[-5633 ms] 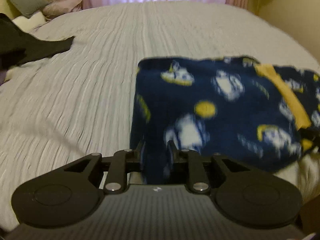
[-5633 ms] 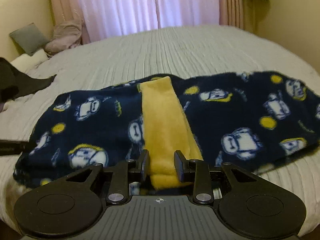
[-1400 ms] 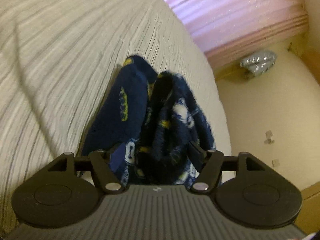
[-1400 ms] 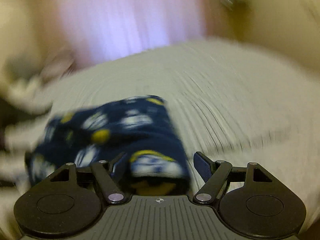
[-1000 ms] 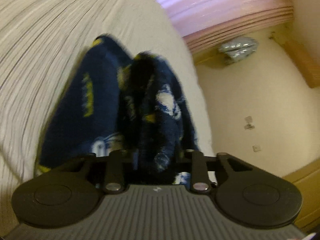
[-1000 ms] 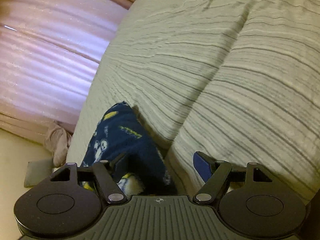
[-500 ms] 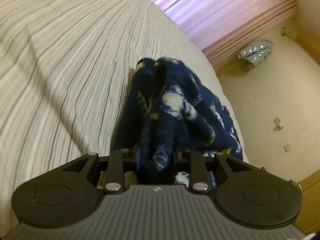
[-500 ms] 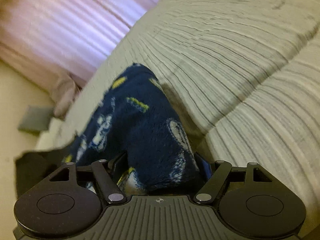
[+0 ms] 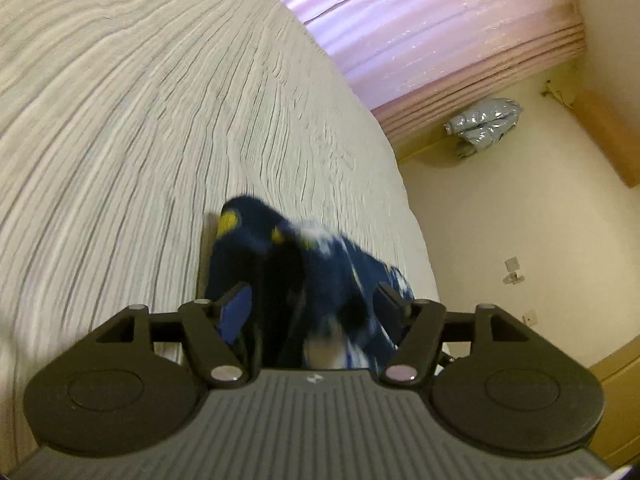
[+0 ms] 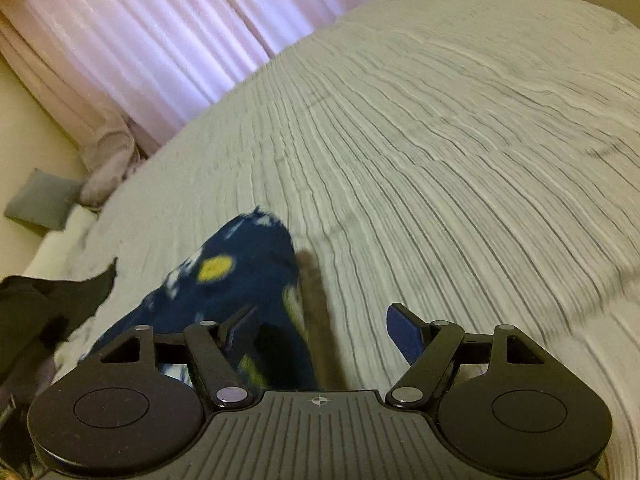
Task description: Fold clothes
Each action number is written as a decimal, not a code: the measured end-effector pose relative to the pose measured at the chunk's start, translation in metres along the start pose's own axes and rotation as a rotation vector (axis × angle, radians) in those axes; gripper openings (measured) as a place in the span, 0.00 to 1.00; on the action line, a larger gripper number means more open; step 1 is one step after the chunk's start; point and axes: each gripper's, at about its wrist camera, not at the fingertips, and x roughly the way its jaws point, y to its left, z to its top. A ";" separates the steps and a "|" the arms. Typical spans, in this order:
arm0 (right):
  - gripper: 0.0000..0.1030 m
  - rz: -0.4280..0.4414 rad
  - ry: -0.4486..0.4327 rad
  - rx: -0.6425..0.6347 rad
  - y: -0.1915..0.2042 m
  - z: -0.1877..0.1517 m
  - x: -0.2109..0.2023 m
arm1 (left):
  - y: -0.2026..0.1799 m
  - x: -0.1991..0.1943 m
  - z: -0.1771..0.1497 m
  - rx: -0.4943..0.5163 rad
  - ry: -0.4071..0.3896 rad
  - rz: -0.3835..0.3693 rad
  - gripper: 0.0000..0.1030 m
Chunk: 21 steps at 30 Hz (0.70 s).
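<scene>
One navy fleece garment (image 9: 332, 280) on the bed (image 9: 120, 120): soft, limp, bulky; we judge folded edges the best hold, left tongs (image 9: 314, 304) and right tongs (image 10: 322, 326) both spread.

Both the left gripper (image 9: 312, 304) and the right gripper (image 10: 324, 326) are angling downward with their jaws spread wide apart.
</scene>
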 end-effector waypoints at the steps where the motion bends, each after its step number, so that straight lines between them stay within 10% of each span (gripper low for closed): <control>1: 0.73 0.003 0.010 -0.013 0.003 0.003 0.004 | 0.001 0.008 0.005 -0.007 0.007 -0.003 0.56; 3: 0.72 -0.002 0.022 -0.041 0.009 0.006 0.015 | 0.001 0.021 0.012 -0.004 0.016 -0.002 0.18; 6: 0.72 -0.016 0.033 -0.083 0.020 0.007 0.034 | -0.019 0.004 0.009 0.144 -0.080 0.049 0.12; 13: 0.72 -0.027 0.032 -0.162 0.040 -0.004 0.054 | -0.005 0.011 0.002 0.173 -0.048 0.217 0.18; 21: 0.73 -0.057 -0.063 -0.157 0.031 -0.018 0.018 | -0.015 -0.028 -0.022 0.085 -0.119 0.214 0.44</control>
